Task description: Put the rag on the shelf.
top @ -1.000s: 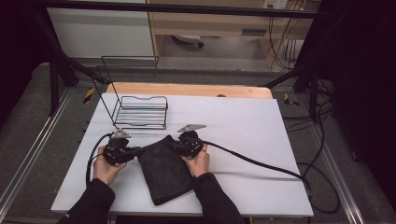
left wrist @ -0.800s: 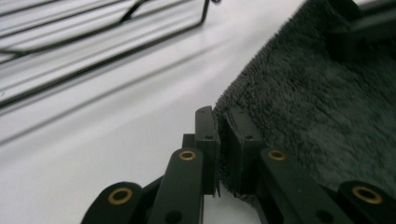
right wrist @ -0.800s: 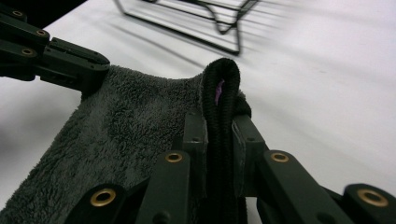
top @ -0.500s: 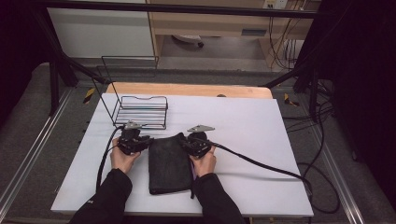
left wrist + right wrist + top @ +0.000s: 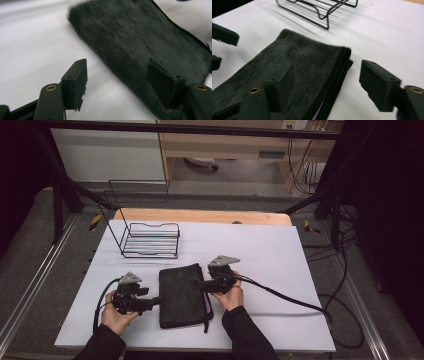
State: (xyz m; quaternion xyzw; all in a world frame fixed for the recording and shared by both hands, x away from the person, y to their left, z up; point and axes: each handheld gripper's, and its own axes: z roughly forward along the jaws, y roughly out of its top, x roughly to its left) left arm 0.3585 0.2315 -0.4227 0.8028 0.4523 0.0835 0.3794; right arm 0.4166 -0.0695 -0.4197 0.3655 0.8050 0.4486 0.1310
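Wire rack (image 5: 150, 239) beyond folded black cloth (image 5: 182, 295), well apart.

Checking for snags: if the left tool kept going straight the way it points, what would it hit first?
Most likely the folded dark cloth: the left tool, jaws open, points at its near edge. Depth is unclear.

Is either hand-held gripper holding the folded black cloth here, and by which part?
Neither. Both have just opened: left hand-held gripper and right hand-held gripper stand open at opposite edges of the black cloth.
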